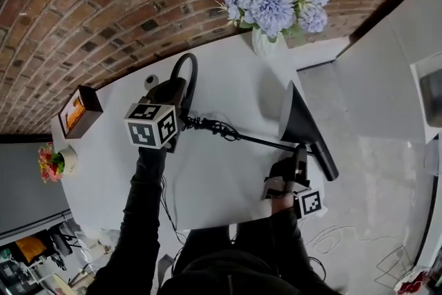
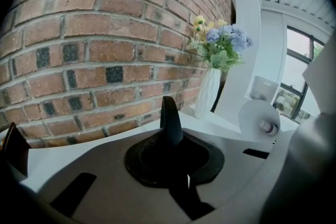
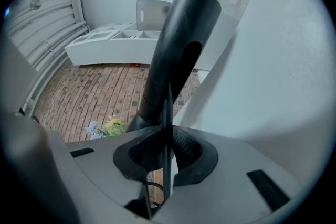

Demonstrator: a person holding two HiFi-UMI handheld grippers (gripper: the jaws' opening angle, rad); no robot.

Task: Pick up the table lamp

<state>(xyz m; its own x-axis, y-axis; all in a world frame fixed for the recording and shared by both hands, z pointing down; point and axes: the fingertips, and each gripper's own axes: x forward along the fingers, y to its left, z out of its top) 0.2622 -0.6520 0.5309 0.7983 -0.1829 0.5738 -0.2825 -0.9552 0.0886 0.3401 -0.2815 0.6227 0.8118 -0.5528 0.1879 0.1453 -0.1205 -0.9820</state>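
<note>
You're standing over a white oval table [image 1: 228,190] pushed up to a red brick wall [image 1: 103,3]. Pale grey floor [image 1: 366,183] runs off to the right, beside white wall panels [image 1: 394,79]. Loose cables [image 1: 331,235] trail on the floor near you.

At the far edge of the table stands a white vase [image 1: 262,43], and it's full: blue hydrangea heads with yellow blooms [image 1: 273,0] above them. Over at the left end there's a small dark picture frame [image 1: 77,112] showing an orange picture. Just nearer you, past the table's rim, sits a little pot of red flowers [image 1: 50,164].

Now the table lamp [image 1: 304,122]. It stretches across the middle of the table from left to right, with its black ring base [image 1: 186,72] on the left. A thin rod [image 1: 262,141] runs to the black cone shade on the right. A dark cord [image 1: 219,128] bunches around the rod close to the base. I can't tell whether the lamp is resting on the tabletop or just off it.

Your left gripper [image 1: 176,88] has its jaws pressed together on the ring base, and its own view shows the black ring rising edge-on out of the pads. Your right gripper [image 1: 298,157] pinches the thin rod just short of the shade. Its view looks straight up the rod into the cone.
</note>
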